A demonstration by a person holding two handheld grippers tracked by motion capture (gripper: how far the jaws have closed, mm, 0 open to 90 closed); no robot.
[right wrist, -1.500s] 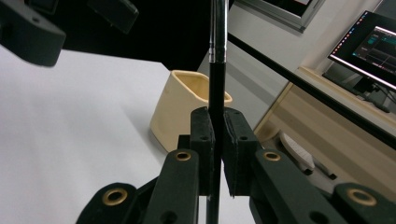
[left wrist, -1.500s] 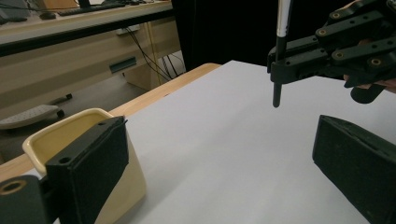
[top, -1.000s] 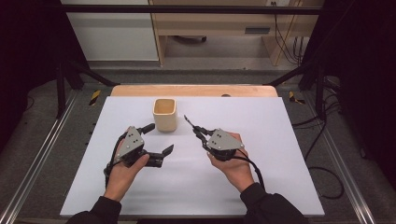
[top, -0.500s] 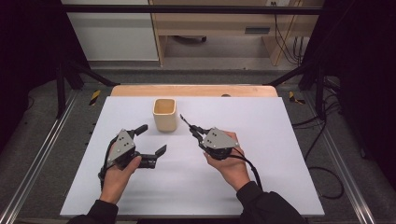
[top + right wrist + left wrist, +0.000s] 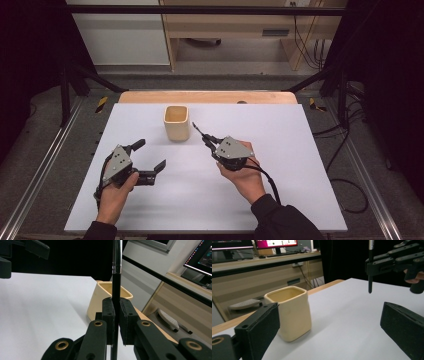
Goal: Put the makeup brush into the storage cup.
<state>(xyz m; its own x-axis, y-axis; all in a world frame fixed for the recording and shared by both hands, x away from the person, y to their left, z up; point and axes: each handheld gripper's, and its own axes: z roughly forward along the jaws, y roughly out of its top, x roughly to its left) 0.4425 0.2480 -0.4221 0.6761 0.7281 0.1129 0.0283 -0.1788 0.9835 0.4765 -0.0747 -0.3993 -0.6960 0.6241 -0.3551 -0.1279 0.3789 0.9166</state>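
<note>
White surface (image 5: 300, 190) with a wooden strip (image 5: 210, 96) along its far edge. Small dark spot (image 5: 242, 102) on that strip, right of centre. Aluminium rails run near-to-far on both sides: left one (image 5: 37, 175), right one (image 5: 370, 185). Black frame bar (image 5: 200, 10) across the far top, black diagonal struts at the far left (image 5: 92, 77) and far right (image 5: 315, 80). Yellow-black tape marks on the floor, far left (image 5: 101, 104) and far right (image 5: 315, 104). Beyond the surface: white cabinet (image 5: 117, 32), wooden desk (image 5: 235, 25), cables (image 5: 300, 35) hanging behind it. Monitor (image 5: 275, 243) on a far desk, keyboard (image 5: 168, 318) on a lower shelf.
</note>
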